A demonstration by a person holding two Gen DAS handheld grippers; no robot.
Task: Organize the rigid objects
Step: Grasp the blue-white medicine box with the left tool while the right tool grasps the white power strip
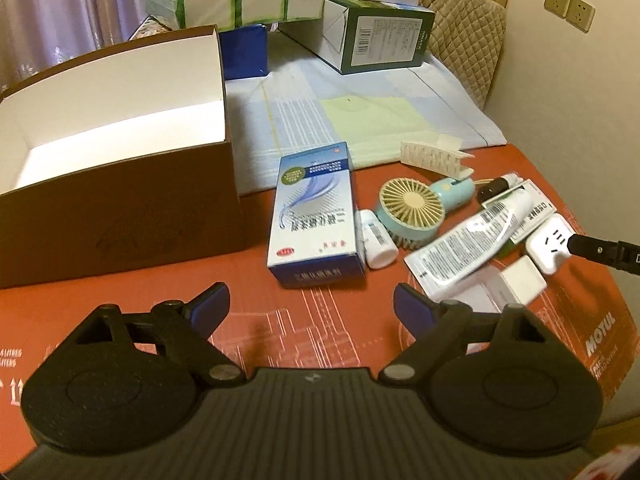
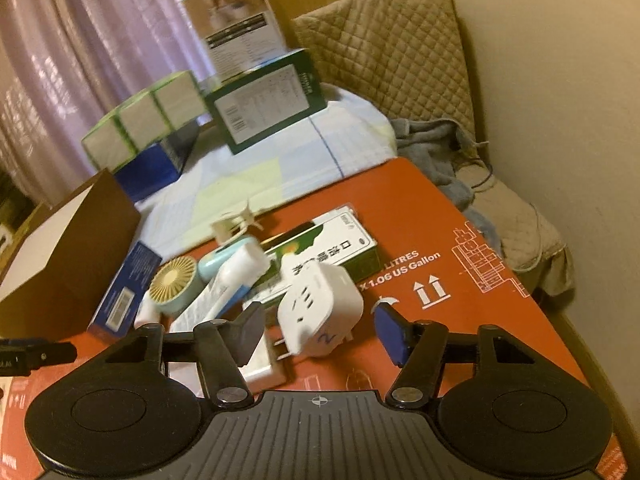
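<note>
Red cardboard covers your work surface, with the brown box standing open at far left. Your left gripper is spread wide and empty, tilted down at the blue carton, which lies just ahead with its long axis running away from you, nearly in line with the gap. Right of it sit the fan and the tube. Your right gripper is angled down over the white plug adapter, which is tilted, prongs toward you, sitting between the half-spread jaws; neither pad looks pressed on it yet. Judging from this, the right hand is nearer its target, and the box lies well to its left.
</note>
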